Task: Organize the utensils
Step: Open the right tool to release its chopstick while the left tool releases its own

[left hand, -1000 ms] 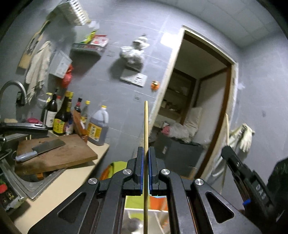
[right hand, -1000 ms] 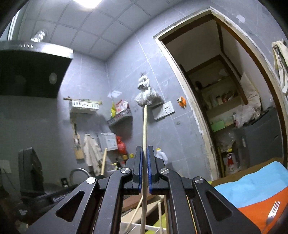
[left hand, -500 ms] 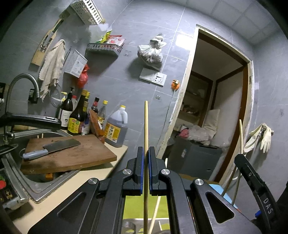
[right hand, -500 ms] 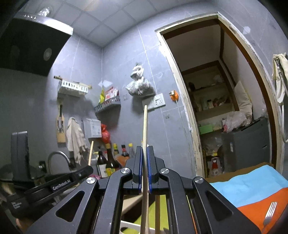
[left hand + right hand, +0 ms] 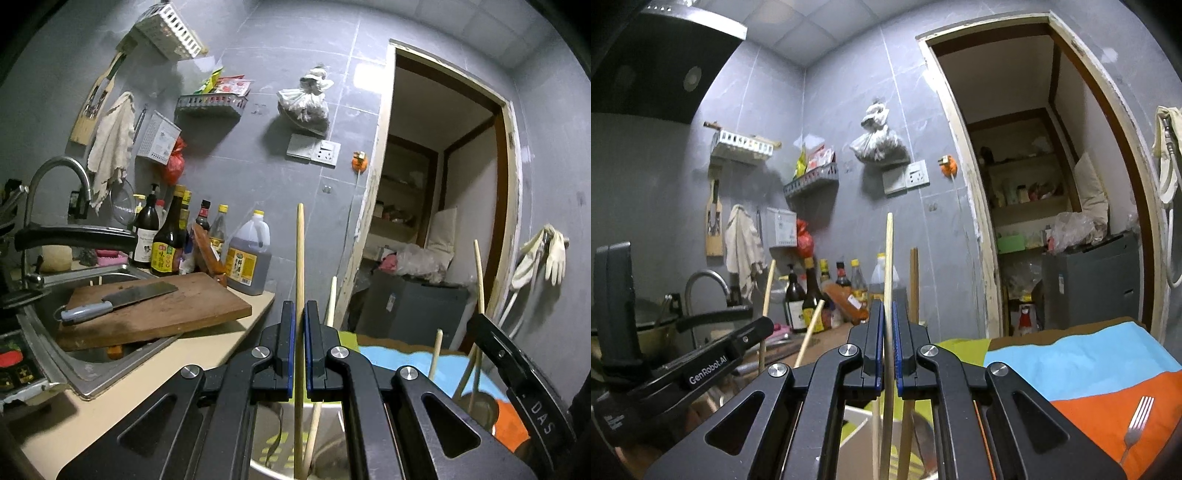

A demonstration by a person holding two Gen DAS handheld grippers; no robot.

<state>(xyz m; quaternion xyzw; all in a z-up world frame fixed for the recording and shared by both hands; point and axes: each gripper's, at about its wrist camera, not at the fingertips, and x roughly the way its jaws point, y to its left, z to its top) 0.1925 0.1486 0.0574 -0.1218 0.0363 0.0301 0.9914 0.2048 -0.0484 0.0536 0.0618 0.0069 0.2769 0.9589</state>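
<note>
My left gripper (image 5: 299, 312) is shut on a pale wooden chopstick (image 5: 300, 254) that stands upright between its blue pads. Its lower end reaches down into a utensil holder (image 5: 332, 452) under the jaws, where another chopstick (image 5: 330, 302) leans. In the right wrist view my right gripper (image 5: 888, 312) is shut on a second upright chopstick (image 5: 888, 258), over a white holder (image 5: 857, 424) with more sticks. The right gripper's body (image 5: 517, 373) shows at the right of the left wrist view, and the left gripper's body (image 5: 701, 369) at the left of the right one. A metal fork (image 5: 1137, 419) lies on the orange cloth.
A cutting board (image 5: 159, 306) with a cleaver (image 5: 118, 297) lies over the sink (image 5: 62, 354) at the left. Sauce bottles (image 5: 166, 240) and an oil jug (image 5: 249, 254) stand by the wall. A blue and orange cloth (image 5: 1082, 365) covers the surface at right. An open doorway (image 5: 436, 206) lies ahead.
Both grippers have sunk with their chopsticks still held upright. The sticks in the holder below have come into view around the jaws.
</note>
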